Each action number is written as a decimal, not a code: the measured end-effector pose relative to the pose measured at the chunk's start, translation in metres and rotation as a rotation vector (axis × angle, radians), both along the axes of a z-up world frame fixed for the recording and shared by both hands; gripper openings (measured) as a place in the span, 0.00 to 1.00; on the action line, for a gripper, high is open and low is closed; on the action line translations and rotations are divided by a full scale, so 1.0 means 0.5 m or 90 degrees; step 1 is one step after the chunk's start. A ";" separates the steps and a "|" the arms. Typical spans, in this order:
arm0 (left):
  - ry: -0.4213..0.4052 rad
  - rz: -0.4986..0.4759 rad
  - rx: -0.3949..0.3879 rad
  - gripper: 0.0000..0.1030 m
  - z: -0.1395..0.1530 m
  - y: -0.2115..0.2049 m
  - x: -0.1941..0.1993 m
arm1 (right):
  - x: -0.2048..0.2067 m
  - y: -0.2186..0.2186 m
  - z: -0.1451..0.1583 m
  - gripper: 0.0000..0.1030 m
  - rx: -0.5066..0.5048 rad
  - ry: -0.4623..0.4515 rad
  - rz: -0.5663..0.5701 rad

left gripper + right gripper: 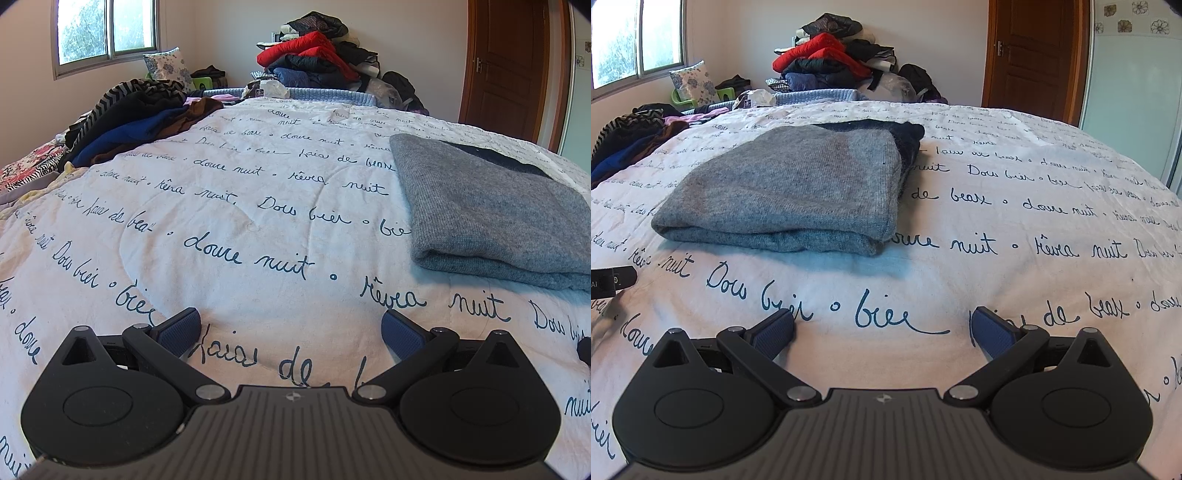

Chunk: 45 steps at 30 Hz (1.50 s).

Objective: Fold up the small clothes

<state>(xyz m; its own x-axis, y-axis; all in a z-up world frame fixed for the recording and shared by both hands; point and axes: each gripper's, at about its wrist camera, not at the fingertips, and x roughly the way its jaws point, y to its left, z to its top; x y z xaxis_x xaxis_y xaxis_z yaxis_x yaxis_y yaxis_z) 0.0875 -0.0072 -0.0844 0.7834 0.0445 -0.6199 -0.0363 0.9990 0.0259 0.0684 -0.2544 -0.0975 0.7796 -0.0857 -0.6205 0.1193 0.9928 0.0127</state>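
Note:
A folded grey knit sweater (pixel 491 210) lies flat on the white quilt (pixel 221 221) with blue script, on top of a dark garment (pixel 506 158). It also shows in the right wrist view (pixel 798 188), with the dark garment (pixel 905 140) sticking out behind it. My left gripper (pixel 291 326) is open and empty, low over the quilt, left of and in front of the sweater. My right gripper (pixel 882 325) is open and empty, low over the quilt, in front of and to the right of the sweater.
A heap of unfolded clothes (pixel 140 114) lies at the quilt's far left, also in the right wrist view (pixel 631 136). A tall pile of jackets (pixel 317 55) stands behind the bed. A wooden door (pixel 517 62) is at the back right. The left gripper's edge (pixel 611 282) shows at left.

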 end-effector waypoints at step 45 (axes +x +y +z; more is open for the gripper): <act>0.000 0.000 0.000 1.00 -0.001 0.001 0.000 | -0.006 0.006 0.000 1.00 0.000 -0.003 -0.010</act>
<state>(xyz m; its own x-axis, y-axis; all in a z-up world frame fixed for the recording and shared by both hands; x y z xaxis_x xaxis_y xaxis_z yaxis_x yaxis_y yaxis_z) 0.0875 -0.0069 -0.0847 0.7836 0.0442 -0.6196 -0.0363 0.9990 0.0254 0.0653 -0.2512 -0.0975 0.7806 -0.0985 -0.6173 0.1349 0.9908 0.0126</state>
